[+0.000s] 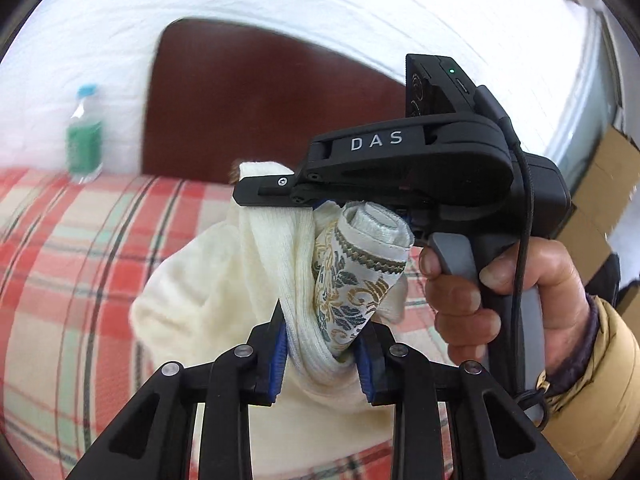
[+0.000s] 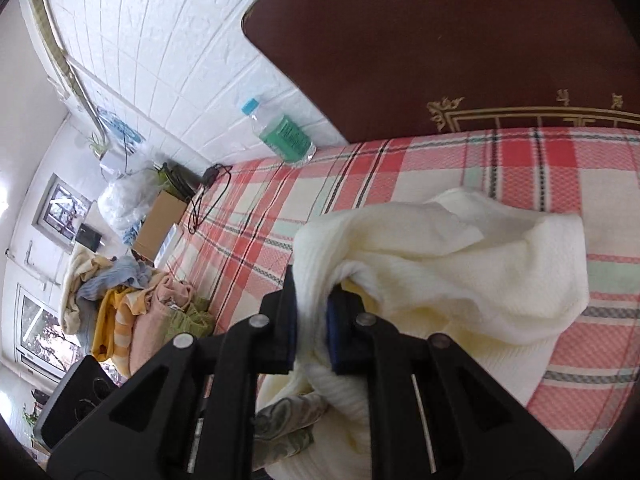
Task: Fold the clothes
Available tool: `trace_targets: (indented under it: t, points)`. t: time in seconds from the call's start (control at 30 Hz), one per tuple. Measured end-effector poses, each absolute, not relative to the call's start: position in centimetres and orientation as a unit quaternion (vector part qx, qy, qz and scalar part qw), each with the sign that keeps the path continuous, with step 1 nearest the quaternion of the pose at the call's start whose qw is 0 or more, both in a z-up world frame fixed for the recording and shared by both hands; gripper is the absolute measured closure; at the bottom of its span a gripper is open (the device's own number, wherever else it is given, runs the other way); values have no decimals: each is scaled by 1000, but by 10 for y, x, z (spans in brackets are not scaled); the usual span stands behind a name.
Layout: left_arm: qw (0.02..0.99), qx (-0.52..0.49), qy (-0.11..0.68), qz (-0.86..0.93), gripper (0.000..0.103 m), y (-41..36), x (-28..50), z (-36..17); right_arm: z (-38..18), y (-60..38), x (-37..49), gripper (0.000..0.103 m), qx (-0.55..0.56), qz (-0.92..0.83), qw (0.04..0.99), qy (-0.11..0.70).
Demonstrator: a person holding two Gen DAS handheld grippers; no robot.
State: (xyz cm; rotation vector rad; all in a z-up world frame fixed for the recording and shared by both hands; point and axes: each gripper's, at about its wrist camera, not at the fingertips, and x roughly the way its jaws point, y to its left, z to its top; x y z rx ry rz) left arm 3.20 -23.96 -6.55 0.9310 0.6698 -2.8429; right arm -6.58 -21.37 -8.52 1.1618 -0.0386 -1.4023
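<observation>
The cream ribbed-knit sweater point(image 1: 188, 300) hangs bunched above the red-and-green plaid bedspread point(image 2: 520, 160), pinched by both claws! Left gripper point(image 1: 320, 356) clamps its collar with the floral brocade trim point(image 1: 348, 292); right gripper point(image 2: 312, 320) grips knit close alongside, body drooping bedward.

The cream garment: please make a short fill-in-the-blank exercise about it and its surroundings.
1. Both tools, left tool and right tool, are shut on the ____ garment.
2. The bed cover has a ____ pattern.
3. The bottle has a ____ cap.
4. A patterned band shows in the ____ wrist view.

Missing words: cream; plaid; blue; left
</observation>
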Motion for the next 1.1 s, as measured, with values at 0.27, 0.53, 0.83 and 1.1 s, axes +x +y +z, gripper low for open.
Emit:
trace_targets:
  t: [0.27, 0.53, 0.83, 1.1]
  points:
    - [45, 318, 291, -901, 73, -273, 64, -106, -104, -230, -25, 64, 500, -606, 617, 53]
    - [32, 312, 329, -891, 58, -281, 84, -118, -80, -155, -29, 63, 430, -670, 601, 69]
    - [47, 317, 321, -891, 40, -296, 109, -124, -123, -179, 25, 63, 393, -676, 589, 204]
    - [61, 303, 298, -903, 31, -304, 111, -106, -115, -162, 34, 63, 375, -671, 603, 212]
